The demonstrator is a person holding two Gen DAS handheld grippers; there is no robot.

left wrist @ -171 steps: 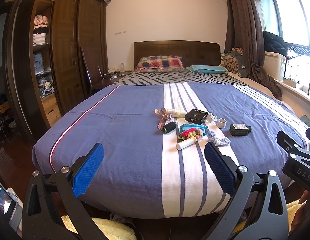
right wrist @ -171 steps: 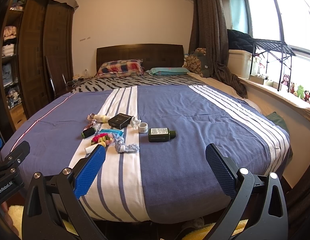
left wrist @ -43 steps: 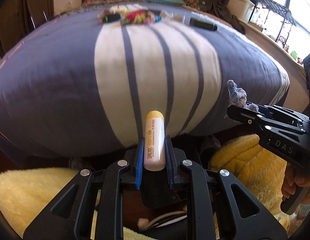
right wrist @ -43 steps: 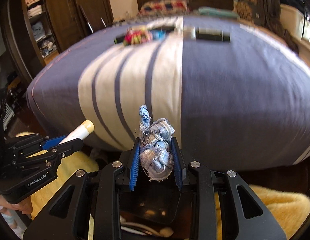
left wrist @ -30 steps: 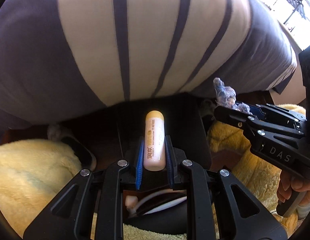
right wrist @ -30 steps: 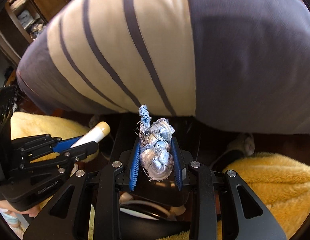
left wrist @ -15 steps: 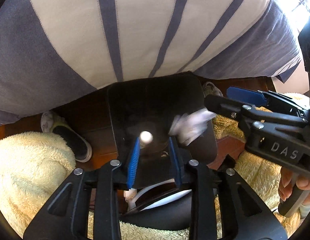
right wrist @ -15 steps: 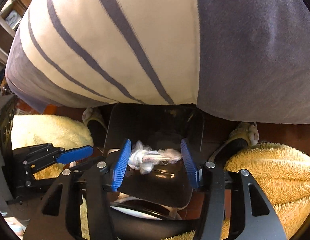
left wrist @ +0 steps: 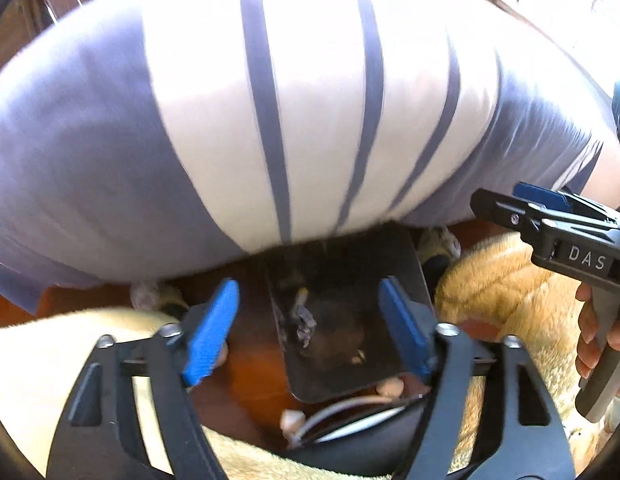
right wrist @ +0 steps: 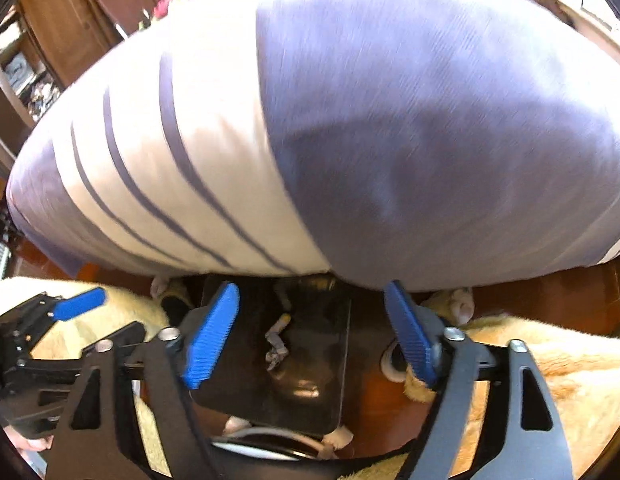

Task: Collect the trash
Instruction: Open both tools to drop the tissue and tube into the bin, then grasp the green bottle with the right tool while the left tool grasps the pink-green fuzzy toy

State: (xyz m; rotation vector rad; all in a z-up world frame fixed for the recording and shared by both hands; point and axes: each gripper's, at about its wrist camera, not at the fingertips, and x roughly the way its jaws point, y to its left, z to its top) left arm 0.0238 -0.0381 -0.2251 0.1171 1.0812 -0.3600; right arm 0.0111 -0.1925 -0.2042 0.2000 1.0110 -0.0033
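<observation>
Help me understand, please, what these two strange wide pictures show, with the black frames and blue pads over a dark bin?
No robot here: a person carries a handheld two-finger tool in each hand, each with a fisheye camera looking along its fingers. The left tool and right tool hover above a dark bin on the floor at the foot of a striped bed. Both tools' jaws are opening with nothing between them. A crumpled bluish wad and a yellow-capped tube lie in the bin. In the left view, a hand grips the right tool's handle.
</observation>
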